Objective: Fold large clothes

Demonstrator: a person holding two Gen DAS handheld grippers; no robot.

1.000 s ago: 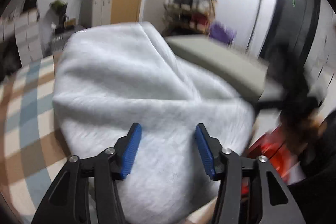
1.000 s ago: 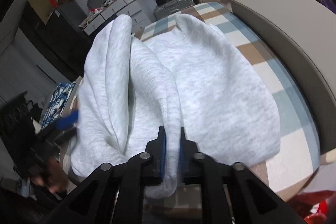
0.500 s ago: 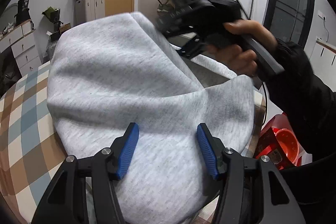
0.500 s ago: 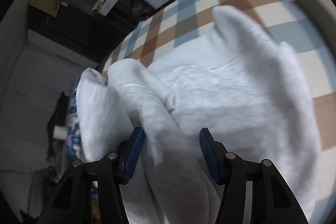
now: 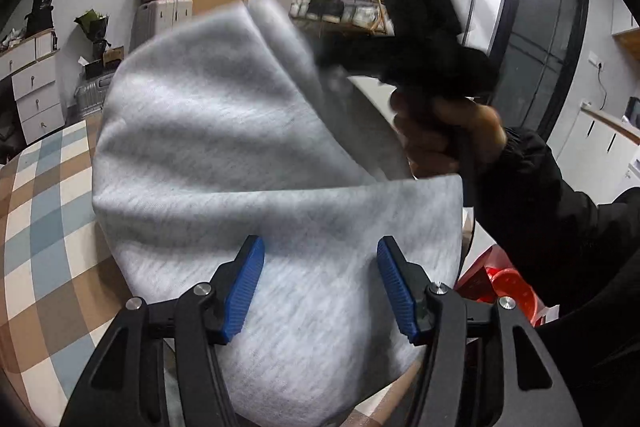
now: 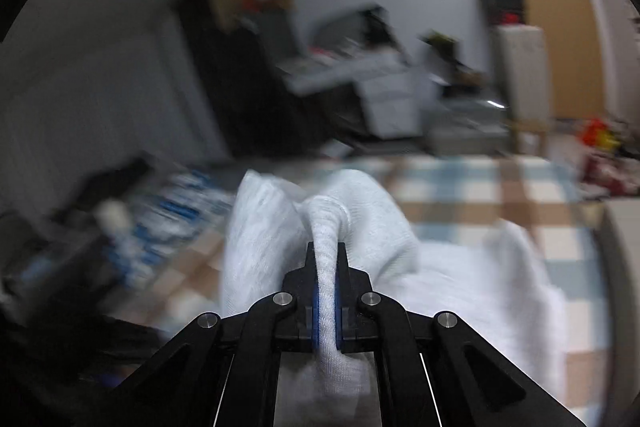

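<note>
A light grey sweatshirt lies on the checked tablecloth, partly folded. My left gripper is open and empty, its blue pads hovering over the garment's near fold. In the left wrist view my right gripper, blurred and held in a hand, lifts a raised edge of the cloth at the far right. In the right wrist view my right gripper is shut on a bunched ridge of the sweatshirt and holds it up above the table.
A checked tablecloth covers the table. A grey cushioned seat stands behind the garment. A red bag sits low at the right. Drawers, a suitcase and a shoe rack line the walls.
My right gripper, open half a second ago, has shut on a ridge of the sweatshirt and swung it upward. My left gripper has stayed open over the garment.
</note>
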